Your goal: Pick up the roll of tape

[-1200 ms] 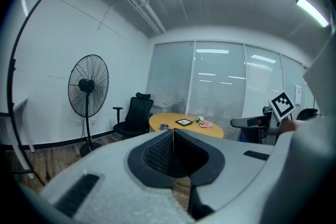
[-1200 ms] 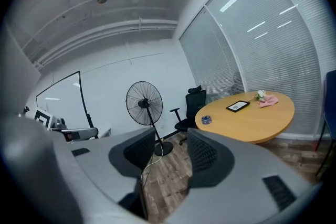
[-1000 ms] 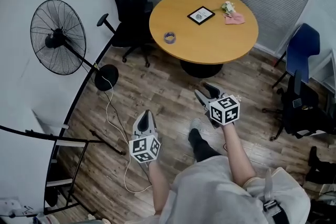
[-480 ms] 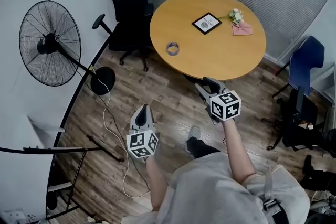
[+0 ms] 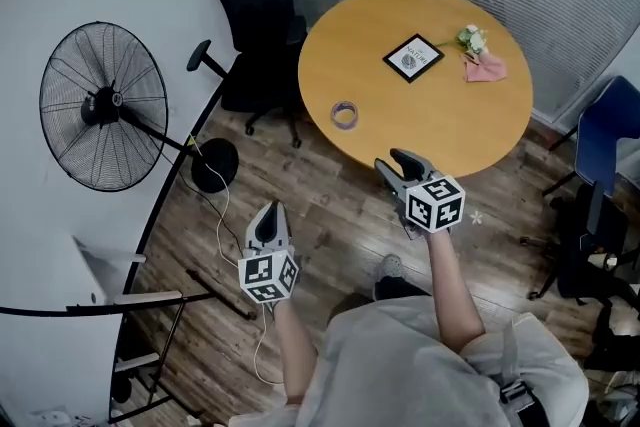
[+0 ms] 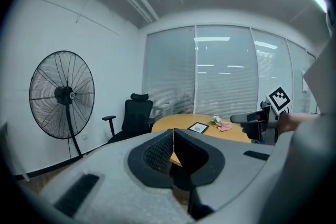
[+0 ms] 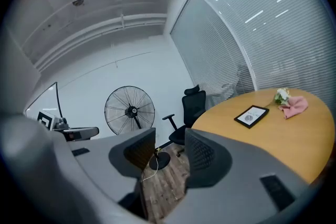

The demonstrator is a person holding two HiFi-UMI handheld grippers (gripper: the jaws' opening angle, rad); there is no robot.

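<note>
Holds both grippers over the wooden floor (image 5: 320,205), short of the round table (image 5: 430,130). Roll of tape (image 5: 345,114) flat on the table, close to the rim on the left, untouched and well apart from both grippers.

Left gripper (image 5: 268,212) low and to the left, above the floor beside a white cable (image 5: 222,235), pointing towards the table. Fingers (image 6: 157,152) closed, tips pressed together, nothing between them.

Right gripper (image 5: 400,162) further forward, just beside the near rim of the table, to the right of the tape. Fingers (image 7: 207,157) apart with a clear gap, nothing held; through the gap, only floor and the round base of the fan (image 5: 103,107).

Further back on the table: a black-framed picture (image 5: 414,57) near the middle, then a small bunch of flowers (image 5: 470,39) and a pink cloth (image 5: 485,68) just beside each other towards the far right.

Around the table: a black office chair (image 5: 258,10) at the far left rim, a blue chair (image 5: 610,130) at the right edge of the head view, the standing fan against the white wall on the left.
</note>
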